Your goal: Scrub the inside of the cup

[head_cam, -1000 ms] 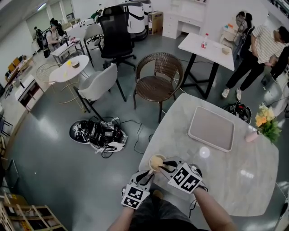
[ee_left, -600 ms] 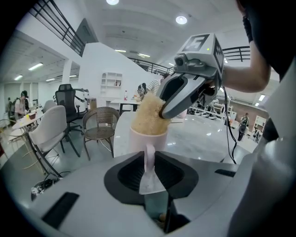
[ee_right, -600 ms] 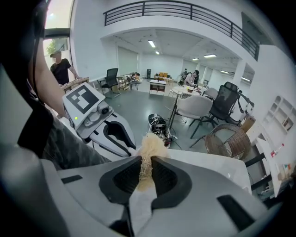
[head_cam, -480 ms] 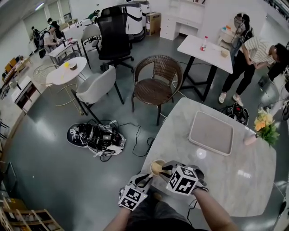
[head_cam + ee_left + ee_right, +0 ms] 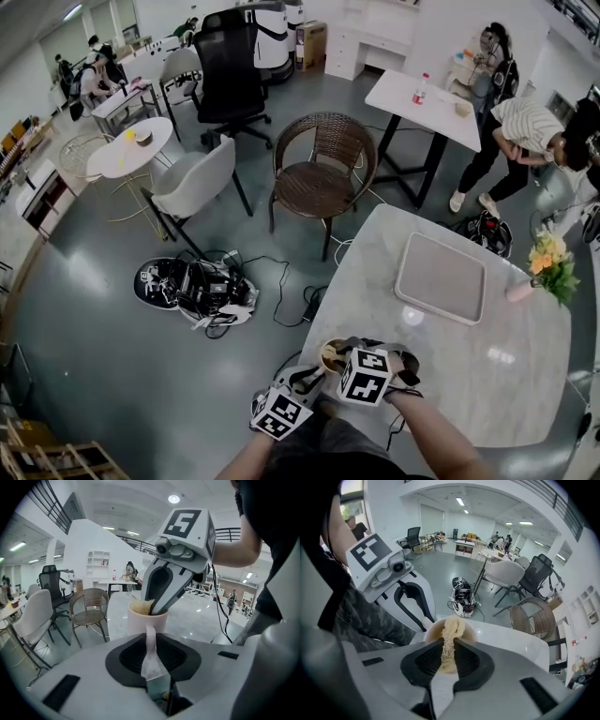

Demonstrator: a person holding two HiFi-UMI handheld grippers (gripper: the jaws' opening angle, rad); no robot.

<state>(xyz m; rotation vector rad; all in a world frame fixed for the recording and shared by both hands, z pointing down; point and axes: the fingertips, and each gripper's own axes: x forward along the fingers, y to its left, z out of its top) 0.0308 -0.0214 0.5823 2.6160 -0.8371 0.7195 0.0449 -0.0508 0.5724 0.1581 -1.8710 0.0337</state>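
One pale cup (image 5: 330,355) stands at the near edge of the marble worktop (image 5: 487,375), just in front of the person. Inside it sits a tan fibrous scrubber (image 5: 451,629), rising a little past the rim. The right gripper (image 5: 447,657) has its jaws clenched on that scrubber, and their tips dip into the mouth of the cup from above. The left gripper (image 5: 151,660) grasps the cup by its handle, with the jaws pinched tight on the thin loop. In the head view the two grippers meet over the cup, marker cubes side by side. Farther back on the worktop lies a flat grey tray (image 5: 440,277), well apart from the cup. At the far right edge a small pink vase (image 5: 518,289) holds yellow flowers (image 5: 551,260).
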